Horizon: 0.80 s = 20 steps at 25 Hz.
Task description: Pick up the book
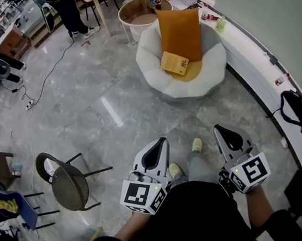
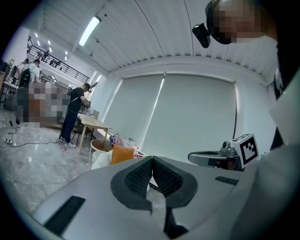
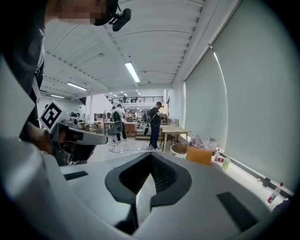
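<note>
In the head view, the book lies on the seat of the white round armchair, at the foot of the orange cushion. It is well ahead of the left gripper and the right gripper, which are both held low near the person's body. The step in hand looks like the approach. It would go best by closing in on the chair, opening one gripper before arrival, and slipping a jaw under a free edge of the book.

In the left gripper view, the jaws meet with nothing between them. The cushion shows far off, left of the tips, and the book cannot be made out.

In the right gripper view, the jaws are likewise closed and empty. The cushion sits far off, right of the tips.
</note>
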### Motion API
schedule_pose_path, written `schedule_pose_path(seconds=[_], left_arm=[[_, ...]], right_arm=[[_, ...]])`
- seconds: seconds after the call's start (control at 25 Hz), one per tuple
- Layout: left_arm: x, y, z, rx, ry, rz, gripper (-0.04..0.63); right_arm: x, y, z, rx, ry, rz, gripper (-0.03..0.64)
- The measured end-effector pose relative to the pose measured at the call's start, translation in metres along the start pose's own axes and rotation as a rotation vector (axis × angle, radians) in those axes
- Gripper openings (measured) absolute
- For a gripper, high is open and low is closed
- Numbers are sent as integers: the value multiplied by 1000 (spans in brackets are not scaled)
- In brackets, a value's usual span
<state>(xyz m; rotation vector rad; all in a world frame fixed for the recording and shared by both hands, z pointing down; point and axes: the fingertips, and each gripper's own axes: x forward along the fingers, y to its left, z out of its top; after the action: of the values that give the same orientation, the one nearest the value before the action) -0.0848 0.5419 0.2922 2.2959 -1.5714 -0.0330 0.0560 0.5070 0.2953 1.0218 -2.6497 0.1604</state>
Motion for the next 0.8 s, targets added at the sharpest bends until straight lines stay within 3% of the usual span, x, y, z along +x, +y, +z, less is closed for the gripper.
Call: schedule_pose_path(seconds=[0.8], left_arm=[[29,7,1,15,5,6,14]], right_arm=[[18,-40,0,105,-61,-41,14]])
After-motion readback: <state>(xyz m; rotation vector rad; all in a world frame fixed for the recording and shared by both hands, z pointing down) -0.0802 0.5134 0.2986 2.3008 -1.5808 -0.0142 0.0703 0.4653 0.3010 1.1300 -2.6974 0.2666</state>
